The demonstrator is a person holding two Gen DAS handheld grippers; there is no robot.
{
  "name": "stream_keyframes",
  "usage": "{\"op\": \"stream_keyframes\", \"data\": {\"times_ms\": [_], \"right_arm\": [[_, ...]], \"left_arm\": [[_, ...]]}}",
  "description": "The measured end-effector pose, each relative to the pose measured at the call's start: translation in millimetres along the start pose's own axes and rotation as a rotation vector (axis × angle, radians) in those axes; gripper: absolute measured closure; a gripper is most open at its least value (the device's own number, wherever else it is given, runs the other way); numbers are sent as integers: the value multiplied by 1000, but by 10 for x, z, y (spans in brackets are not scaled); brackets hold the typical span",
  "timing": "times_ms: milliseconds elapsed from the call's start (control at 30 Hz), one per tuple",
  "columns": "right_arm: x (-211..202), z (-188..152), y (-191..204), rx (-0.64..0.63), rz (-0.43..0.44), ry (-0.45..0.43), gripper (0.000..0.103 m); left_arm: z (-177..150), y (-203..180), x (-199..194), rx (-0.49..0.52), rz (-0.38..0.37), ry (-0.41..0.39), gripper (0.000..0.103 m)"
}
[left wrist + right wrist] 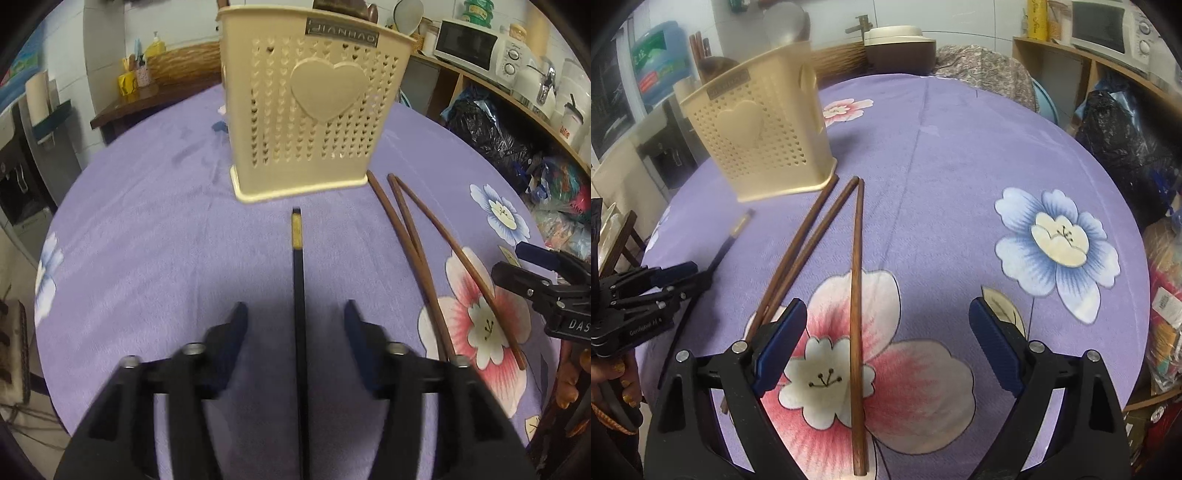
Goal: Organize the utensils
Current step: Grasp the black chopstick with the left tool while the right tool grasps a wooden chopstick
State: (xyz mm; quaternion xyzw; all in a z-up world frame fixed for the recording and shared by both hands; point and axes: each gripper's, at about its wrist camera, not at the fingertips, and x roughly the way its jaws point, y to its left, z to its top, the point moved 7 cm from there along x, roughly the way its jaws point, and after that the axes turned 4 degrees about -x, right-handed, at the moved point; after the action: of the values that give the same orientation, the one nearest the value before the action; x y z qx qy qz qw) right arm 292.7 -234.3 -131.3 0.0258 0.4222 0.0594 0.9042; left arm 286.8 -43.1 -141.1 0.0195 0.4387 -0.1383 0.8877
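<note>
Contents of the cream utensil holder [306,107] are mostly hidden from us: only dark handle tops and a pale ladle bowl poke above its rim, cut by the frame edge. The holder stands at twelve o'clock on the purple floral worktop [147,221]. We count three brown wooden chopsticks [857,295] lying loose at its base toward four o'clock, two of them crossing, and one black chopstick [298,295] with a yellow band near its tip. The black one's near end runs out of view beneath the left claw [295,314], whose jaws stand apart either side of it without touching. The right claw [886,321] is wide open, angled down over the pink flower, one brown chopstick between its jaws untouched. A hand [613,384] grips the left tool at nine o'clock.
</note>
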Motion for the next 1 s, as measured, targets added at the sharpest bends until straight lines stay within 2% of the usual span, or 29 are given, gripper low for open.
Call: {"op": "stream_keyframes", "data": {"times_ms": [100,167,267,433,500,667,733,800,1000], "right_arm": [[29,148,-6,-18,7,-4,20],[96,248,3,-22,20,0,24],[259,356,47,-28,54,18,34],[569,462,147,-73,40,69,57],[653,494,195,-83,48,82,62],[798,596,285,-128,-21,94,78],[826,636,285,-123,-25,97,88],[851,664,292,-130,-37,95,94],[850,683,276,-123,-24,77,97]], "left_arm": [[125,25,103,21,20,20,51],[197,17,203,16,2,53,61],[264,-20,294,23,7,67,65],[304,-64,341,26,31,53,74],[320,-70,353,21,33,49,78],[378,-77,395,35,54,48,91],[403,-81,411,30,57,48,95],[423,-99,429,37,64,44,95],[454,-123,448,38,71,28,95]]}}
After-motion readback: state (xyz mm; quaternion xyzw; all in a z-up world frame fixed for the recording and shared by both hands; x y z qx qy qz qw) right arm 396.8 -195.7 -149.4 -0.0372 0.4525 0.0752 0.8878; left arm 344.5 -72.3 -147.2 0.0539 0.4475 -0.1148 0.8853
